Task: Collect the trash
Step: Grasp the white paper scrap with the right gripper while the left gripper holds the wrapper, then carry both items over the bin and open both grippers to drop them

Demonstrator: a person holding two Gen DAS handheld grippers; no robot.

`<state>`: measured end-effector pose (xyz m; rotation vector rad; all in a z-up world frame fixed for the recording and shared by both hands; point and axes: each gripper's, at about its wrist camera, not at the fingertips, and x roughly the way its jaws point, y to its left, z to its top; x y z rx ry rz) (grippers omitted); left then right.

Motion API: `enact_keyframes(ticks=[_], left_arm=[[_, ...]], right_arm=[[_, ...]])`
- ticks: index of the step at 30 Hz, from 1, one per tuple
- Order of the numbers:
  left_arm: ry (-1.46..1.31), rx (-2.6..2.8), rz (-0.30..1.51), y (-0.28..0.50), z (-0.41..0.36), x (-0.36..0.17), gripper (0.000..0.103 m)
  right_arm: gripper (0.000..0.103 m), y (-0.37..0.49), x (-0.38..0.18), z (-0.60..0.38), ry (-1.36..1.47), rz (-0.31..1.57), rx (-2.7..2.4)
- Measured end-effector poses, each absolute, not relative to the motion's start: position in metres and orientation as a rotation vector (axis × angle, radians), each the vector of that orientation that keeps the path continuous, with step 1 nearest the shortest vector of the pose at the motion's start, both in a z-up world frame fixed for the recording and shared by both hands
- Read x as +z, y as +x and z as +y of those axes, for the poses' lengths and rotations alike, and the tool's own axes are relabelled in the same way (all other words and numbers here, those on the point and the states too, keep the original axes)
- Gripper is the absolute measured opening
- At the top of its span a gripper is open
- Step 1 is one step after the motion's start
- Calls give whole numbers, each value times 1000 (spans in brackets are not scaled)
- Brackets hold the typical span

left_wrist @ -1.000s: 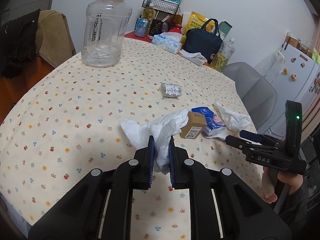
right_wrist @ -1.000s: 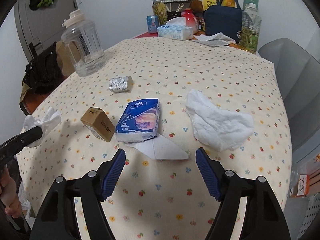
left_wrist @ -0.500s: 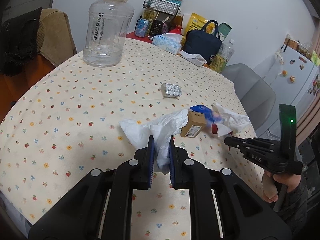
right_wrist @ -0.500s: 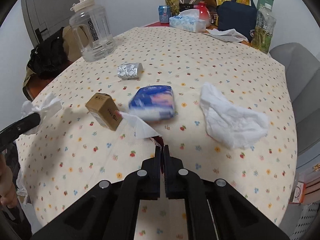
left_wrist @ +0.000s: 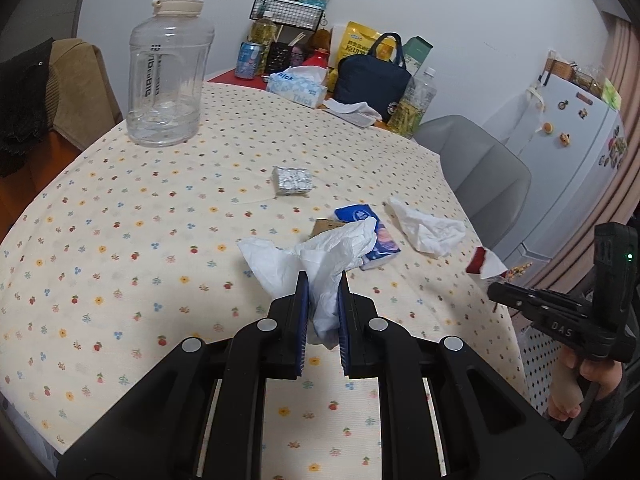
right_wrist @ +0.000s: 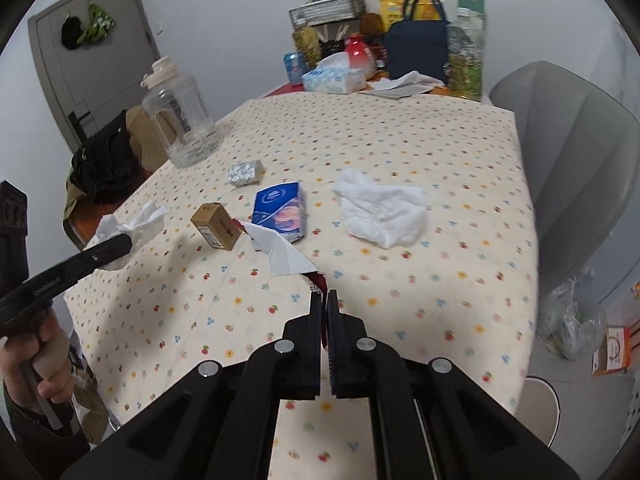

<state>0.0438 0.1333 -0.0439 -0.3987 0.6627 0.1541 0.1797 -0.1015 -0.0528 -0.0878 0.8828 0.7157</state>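
Note:
My left gripper [left_wrist: 322, 284] is shut on a crumpled white tissue [left_wrist: 320, 260], held above the near part of the table; it also shows in the right wrist view [right_wrist: 136, 220]. My right gripper [right_wrist: 324, 296] is shut on a white and red paper wrapper [right_wrist: 286, 254], lifted off the table; the wrapper shows in the left wrist view [left_wrist: 486, 262] at the table's right edge. On the flowered tablecloth [right_wrist: 400, 160] lie a blue tissue pack [right_wrist: 280, 210], a small brown box [right_wrist: 218, 226], a foil blister pack [right_wrist: 245, 172] and another crumpled white tissue [right_wrist: 380, 212].
A big clear water jug [left_wrist: 166, 68] stands at the far left. Tissue box [left_wrist: 298, 88], navy bag [left_wrist: 372, 76], bottles and cans crowd the far edge. A grey chair [right_wrist: 568, 152] stands to the right. A plastic bag [right_wrist: 568, 320] lies on the floor at the right.
My right gripper shut on the paper wrapper, pulled it from under the blue pack and lifted it back toward the table's edge. The left gripper keeps holding its tissue.

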Motion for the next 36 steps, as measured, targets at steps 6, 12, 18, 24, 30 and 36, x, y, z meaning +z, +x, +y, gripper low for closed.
enact_keyframes(ticks=[6,12,18,24,30,36], left_arm=[[-361,106,670,59,109,-38,13],[-317,52,682,78,79,-35,13],[-273,-4,707,98,44,-37,13],[-235,-56,739,120,8,-41,13],[-195,-115,764,141,-29,-43,13],[-146,-181,810,167,-75,-50,13]], right_arm=[[4,176,-44,-154,19,855,650],[4,180,-44,-198,87,840,576],[4,188,-57,-246,154,854,492],[4,196,-72,-294,210,868,419],[4,199,-89,-336,264,884,354],[5,199,-110,-376,296,908,281]])
